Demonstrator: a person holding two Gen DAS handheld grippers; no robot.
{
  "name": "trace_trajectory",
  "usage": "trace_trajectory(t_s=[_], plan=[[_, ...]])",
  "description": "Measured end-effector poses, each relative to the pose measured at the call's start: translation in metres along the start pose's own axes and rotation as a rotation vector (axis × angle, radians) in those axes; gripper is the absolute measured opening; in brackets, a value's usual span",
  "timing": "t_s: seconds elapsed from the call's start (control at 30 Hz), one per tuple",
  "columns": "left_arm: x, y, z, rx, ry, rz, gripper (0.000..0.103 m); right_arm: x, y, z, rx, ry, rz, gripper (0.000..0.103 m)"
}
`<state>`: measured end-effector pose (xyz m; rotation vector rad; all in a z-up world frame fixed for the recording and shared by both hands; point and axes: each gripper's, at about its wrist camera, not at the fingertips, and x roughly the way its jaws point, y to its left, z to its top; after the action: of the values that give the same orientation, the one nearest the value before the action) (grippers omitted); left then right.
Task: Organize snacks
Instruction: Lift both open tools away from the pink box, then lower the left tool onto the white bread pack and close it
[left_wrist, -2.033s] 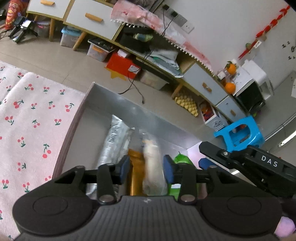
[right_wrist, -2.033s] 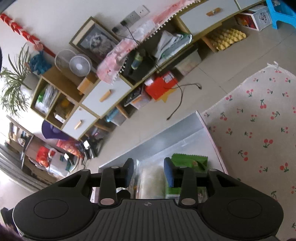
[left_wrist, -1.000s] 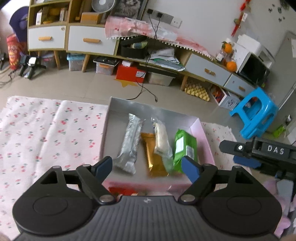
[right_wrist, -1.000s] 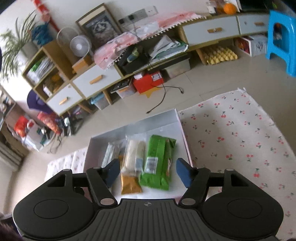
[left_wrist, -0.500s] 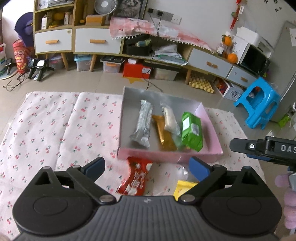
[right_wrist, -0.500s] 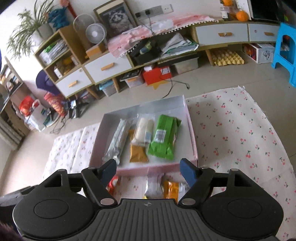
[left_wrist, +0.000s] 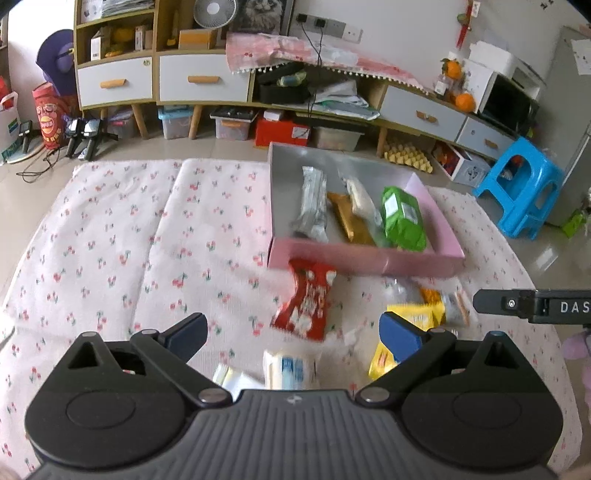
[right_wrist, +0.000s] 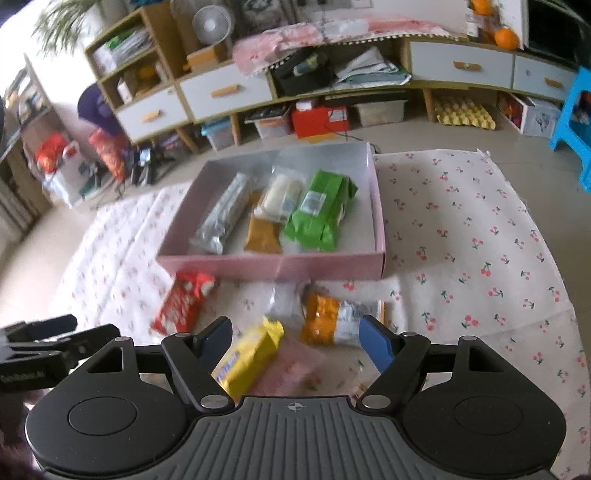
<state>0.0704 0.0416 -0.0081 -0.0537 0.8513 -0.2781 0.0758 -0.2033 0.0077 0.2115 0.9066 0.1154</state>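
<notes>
Glossy foil green packet (right_wrist: 318, 210) lies in a matt pink cardboard box (right_wrist: 273, 266).

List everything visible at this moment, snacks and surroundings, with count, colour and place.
box: 1, pink outside, silvery inside, on the mat
packets in the box: 4; silver packet, brown packet, pale packet, green packet, side by side
red packet: 1, on the mat by the box's front wall
orange packet: 1, orange and clear, in front of the box
yellow packet: 1, nearest the right gripper
white and blue packet: 1, near the left gripper
mat: 1, white with cherries, on the floor
stool: 1, blue, beside the mat
fan: 1, white, on the cabinet
left gripper: jaws opening, nothing between them
right gripper: open, empty
</notes>
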Motion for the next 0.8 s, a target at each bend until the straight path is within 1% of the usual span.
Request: trace_trajectory(t_s=[0.1, 0.2, 0.4, 0.5, 0.57, 0.6, 0.67, 0.7, 0.77, 0.8], plan=[[-0.002, -0.003, -0.01, 0.055, 0.012, -0.005, 0.099, 0.0, 0.001, -0.008, -0.033, 0.007, -0.006, 0.077], [-0.004, -0.002, -0.019, 0.086, 0.025, -0.006, 0.099, 0.001, 0.0, -0.015, -0.041, 0.024, -0.007, 0.077], [-0.001, 0.006, -0.027, 0.08, 0.094, -0.018, 0.098, 0.011, 0.004, -0.027, -0.076, 0.078, -0.02, 0.077], [0.001, 0.011, -0.029, 0.065, 0.137, -0.018, 0.094, 0.016, 0.009, -0.03, -0.088, 0.101, -0.019, 0.077], [0.002, 0.014, -0.03, 0.051, 0.156, -0.032, 0.087, 0.019, 0.01, -0.03, -0.077, 0.119, -0.002, 0.077], [0.002, 0.014, -0.031, 0.047, 0.164, -0.038, 0.086, 0.021, 0.011, -0.03, -0.066, 0.129, 0.009, 0.077], [0.003, 0.015, -0.032, 0.039, 0.177, -0.047, 0.077, 0.025, 0.012, -0.03, -0.046, 0.149, 0.028, 0.077], [0.003, 0.016, -0.033, 0.038, 0.184, -0.049, 0.074, 0.027, 0.014, -0.031, -0.039, 0.157, 0.033, 0.077], [0.005, 0.015, -0.034, 0.041, 0.19, -0.052, 0.064, 0.029, 0.016, -0.031, -0.03, 0.164, 0.034, 0.077], [0.006, 0.014, -0.033, 0.043, 0.19, -0.053, 0.063, 0.03, 0.016, -0.031, -0.029, 0.165, 0.032, 0.077]])
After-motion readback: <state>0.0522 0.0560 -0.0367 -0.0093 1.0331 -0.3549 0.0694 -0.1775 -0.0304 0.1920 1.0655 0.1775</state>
